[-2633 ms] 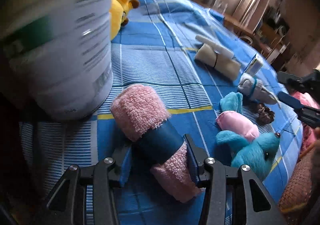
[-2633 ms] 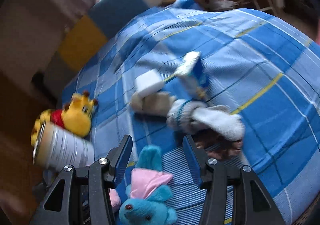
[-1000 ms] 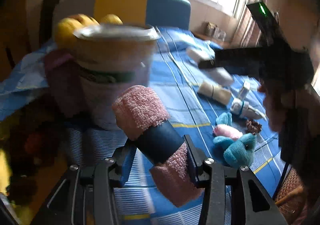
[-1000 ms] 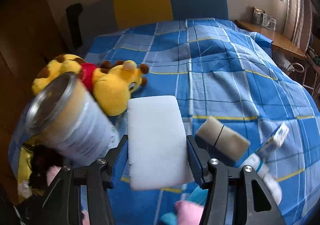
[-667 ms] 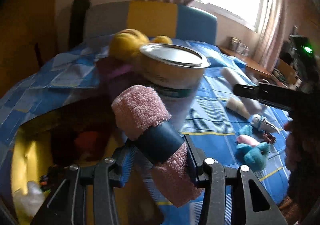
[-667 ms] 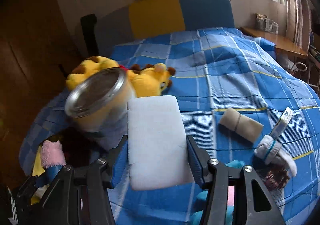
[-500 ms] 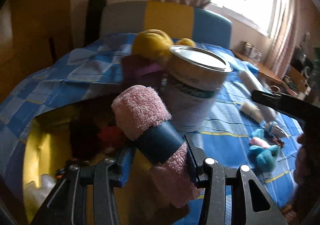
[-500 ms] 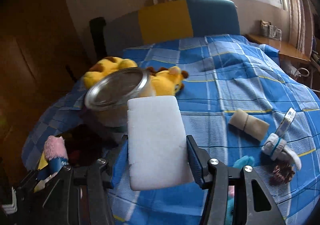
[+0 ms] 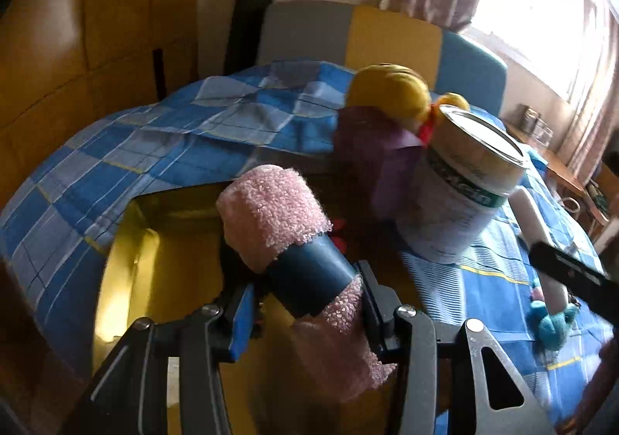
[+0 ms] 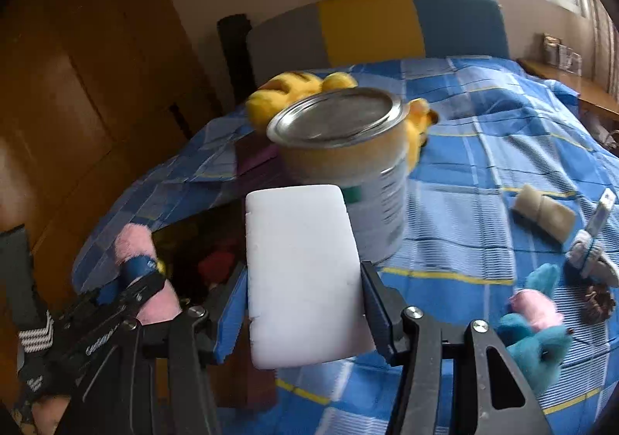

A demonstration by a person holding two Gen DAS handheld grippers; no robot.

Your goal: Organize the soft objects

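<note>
The left gripper (image 9: pixel 305 303) is pinching a rolled pink towel (image 9: pixel 288 237) above a yellow bin (image 9: pixel 127 264) at the bed's (image 10: pixel 483 172) edge. The right gripper (image 10: pixel 303 303) is clamping a white foam block (image 10: pixel 301 272). A large tin can (image 10: pixel 348 164) is standing just beyond, with a yellow plush (image 10: pixel 294 90) behind it.

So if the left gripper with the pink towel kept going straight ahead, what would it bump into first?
Probably the yellow bin: the left gripper, shut on the pink towel, points down into the bin's opening. The tin stands off to the right. Depth is hard to judge.
</note>
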